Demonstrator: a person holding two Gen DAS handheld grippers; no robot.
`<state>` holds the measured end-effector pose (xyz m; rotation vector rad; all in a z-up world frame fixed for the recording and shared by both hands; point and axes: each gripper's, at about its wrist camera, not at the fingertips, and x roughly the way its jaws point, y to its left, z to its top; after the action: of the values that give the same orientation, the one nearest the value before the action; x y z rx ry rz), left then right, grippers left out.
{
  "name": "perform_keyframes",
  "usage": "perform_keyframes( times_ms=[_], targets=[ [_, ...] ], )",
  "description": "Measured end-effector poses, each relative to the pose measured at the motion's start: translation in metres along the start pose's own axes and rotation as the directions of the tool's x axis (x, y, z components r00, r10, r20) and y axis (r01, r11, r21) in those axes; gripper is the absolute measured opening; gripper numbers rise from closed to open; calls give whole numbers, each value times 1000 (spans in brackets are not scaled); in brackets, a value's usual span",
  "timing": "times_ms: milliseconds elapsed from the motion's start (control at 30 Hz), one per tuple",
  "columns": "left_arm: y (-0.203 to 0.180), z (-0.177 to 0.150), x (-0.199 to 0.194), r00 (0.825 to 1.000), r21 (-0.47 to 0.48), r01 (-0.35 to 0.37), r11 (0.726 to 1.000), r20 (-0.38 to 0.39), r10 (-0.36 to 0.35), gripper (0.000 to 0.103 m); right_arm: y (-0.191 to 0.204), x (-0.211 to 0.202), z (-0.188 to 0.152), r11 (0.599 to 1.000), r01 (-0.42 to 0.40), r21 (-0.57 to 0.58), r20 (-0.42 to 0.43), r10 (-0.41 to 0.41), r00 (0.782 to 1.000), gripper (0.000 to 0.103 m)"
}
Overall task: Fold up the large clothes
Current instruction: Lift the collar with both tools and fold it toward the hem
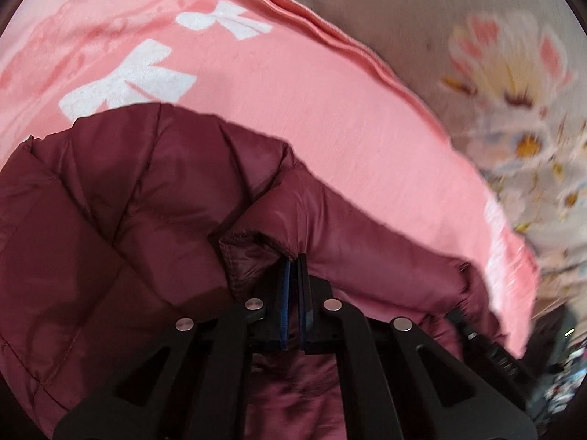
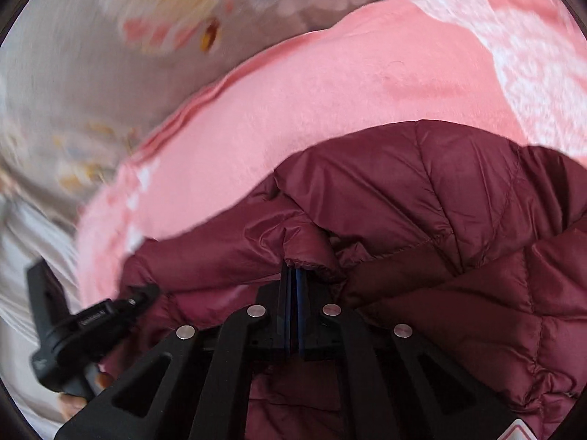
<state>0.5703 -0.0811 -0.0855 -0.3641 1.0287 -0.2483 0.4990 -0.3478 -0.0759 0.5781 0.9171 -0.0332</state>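
Now both jaws, on the left gripper [image 1: 294,262] and the right gripper [image 2: 293,267], are pinched tight on the puffy dark red jacket [image 1: 121,198], lying bunched on the pink blanket [image 1: 330,110], so the folding looks barely begun.

Puffy maroon jacket [image 1: 110,201] crowds both sides; pink blanket [image 1: 330,117] ahead lies flat, open to pass.
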Motion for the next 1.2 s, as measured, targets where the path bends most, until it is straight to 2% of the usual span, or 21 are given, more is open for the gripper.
perform_keyframes(
  times_ms=[167, 300, 433, 667, 1200],
  targets=[
    [-10, -13, 3, 993, 104, -100, 990, 71, 93, 3, 15, 11, -8, 983, 128, -129, 56, -121, 991, 0],
    [-21, -24, 5, 975, 176, -192, 965, 148, 167, 2, 31, 13, -19, 947, 241, -215, 124, -218, 968, 0],
    [-25, -28, 6, 964, 199, -232, 952, 179, 198, 3, 38, 14, -20, 920, 302, -250, 152, -270, 951, 0],
    [-35, -30, 11, 942, 237, -308, 921, 210, 261, 3, 45, 19, -19, 901, 338, -271, 166, -302, 939, 0],
    [-43, -33, 16, 925, 265, -360, 895, 223, 307, 3, 46, 19, -20, 899, 341, -274, 170, -304, 937, 0]
  ],
)
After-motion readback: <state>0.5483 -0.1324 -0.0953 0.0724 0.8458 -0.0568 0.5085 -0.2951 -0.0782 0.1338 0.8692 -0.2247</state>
